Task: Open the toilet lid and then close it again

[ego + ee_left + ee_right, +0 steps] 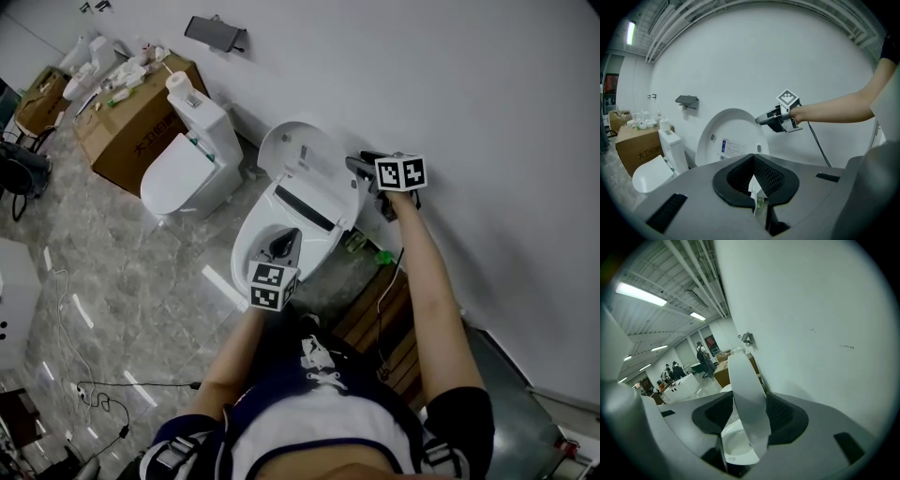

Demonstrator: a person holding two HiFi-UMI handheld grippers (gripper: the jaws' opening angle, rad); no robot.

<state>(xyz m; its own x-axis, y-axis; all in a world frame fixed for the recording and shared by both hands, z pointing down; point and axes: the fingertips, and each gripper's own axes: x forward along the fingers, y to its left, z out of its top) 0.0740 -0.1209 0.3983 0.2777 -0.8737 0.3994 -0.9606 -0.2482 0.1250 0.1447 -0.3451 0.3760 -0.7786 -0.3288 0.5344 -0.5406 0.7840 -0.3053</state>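
Observation:
A white toilet stands against the wall with its lid raised upright. My right gripper reaches the lid's upper right edge. In the right gripper view the lid runs edge-on between the jaws of my right gripper. It lies against one jaw, and a gap shows on the other side. My left gripper hovers over the seat, shut on nothing. From the left gripper view I see my left gripper, the lid's underside and the right gripper at its rim.
A second white toilet stands to the left in front of a cardboard box with bottles on top. A dark wall bracket hangs above. Wooden slats lie to the right, cables on the floor. People stand far off.

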